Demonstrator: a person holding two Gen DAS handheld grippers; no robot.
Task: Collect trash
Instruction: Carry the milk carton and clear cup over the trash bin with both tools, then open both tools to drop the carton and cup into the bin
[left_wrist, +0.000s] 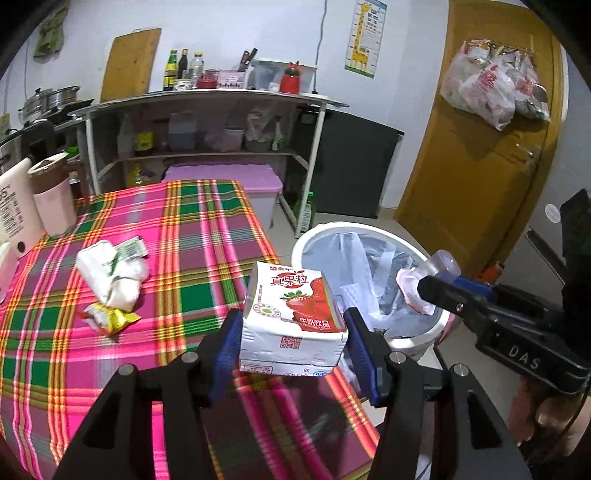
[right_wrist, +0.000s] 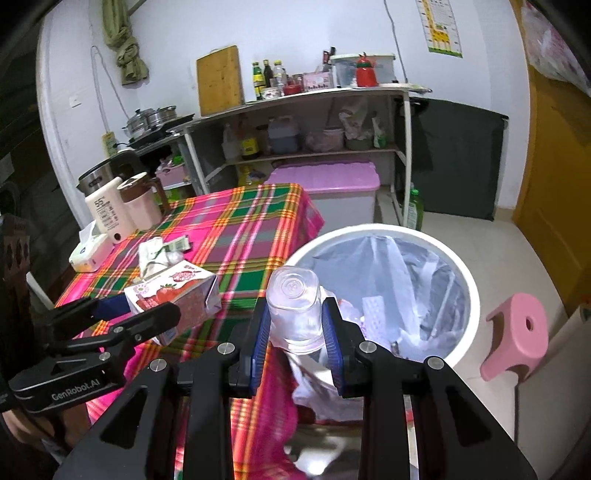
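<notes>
My left gripper (left_wrist: 291, 339) is shut on a white strawberry milk carton (left_wrist: 291, 317), held above the right edge of the plaid table (left_wrist: 184, 236), close to the white trash bin (left_wrist: 314, 243). In the right wrist view that carton (right_wrist: 173, 295) hangs left of my right gripper (right_wrist: 295, 325), which is shut on a clear plastic bottle (right_wrist: 293, 310) just over the near rim of the bin (right_wrist: 461, 273). From the left wrist view, the right gripper (left_wrist: 424, 291) holds the bottle (left_wrist: 439, 267) above the bin's liner. A crumpled white wrapper (left_wrist: 110, 273) and a yellow wrapper (left_wrist: 110, 317) lie on the table.
A pink cup (left_wrist: 51, 199) and a white bottle (left_wrist: 14, 206) stand at the table's far left, with a tissue pack (right_wrist: 88, 254) beside them. A pink stool (right_wrist: 517, 332) sits right of the bin. A shelf unit (left_wrist: 207, 122), a purple-lidded box (left_wrist: 236, 177) and a yellow door (left_wrist: 480, 147) lie beyond.
</notes>
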